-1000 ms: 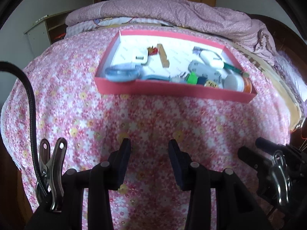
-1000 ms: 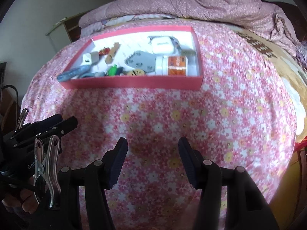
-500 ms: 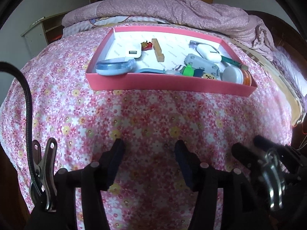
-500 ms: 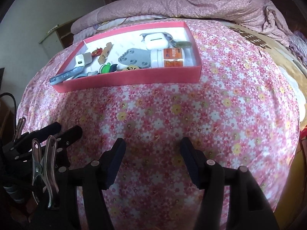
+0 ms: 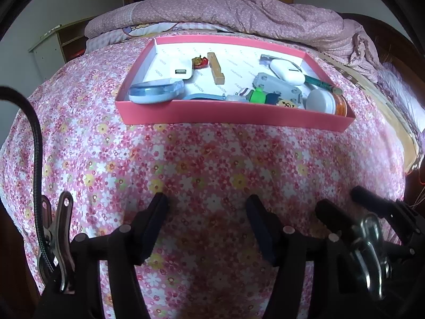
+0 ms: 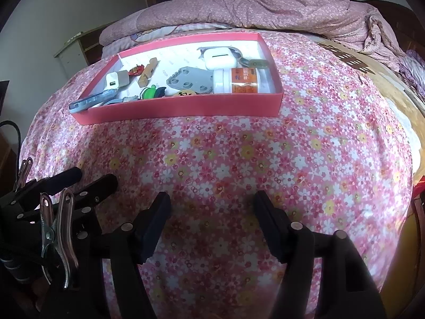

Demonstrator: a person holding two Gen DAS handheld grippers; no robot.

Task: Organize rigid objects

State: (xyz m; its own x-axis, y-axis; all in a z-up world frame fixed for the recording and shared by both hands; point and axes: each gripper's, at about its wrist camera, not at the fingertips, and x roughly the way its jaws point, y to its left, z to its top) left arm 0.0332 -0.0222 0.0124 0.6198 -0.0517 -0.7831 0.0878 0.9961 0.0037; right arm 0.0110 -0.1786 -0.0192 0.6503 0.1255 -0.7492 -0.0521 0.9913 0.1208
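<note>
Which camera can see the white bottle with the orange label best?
The right wrist view. There the white bottle lies on its side in the pink box, and its orange label faces the camera. In the left wrist view you mostly see its round white end, with just a sliver of orange behind the box wall.

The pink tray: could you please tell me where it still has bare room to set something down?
Pink tray: bare floor along the far wall, behind the wooden block. The near edge, from blue case to white bottle, is crowded.
</note>
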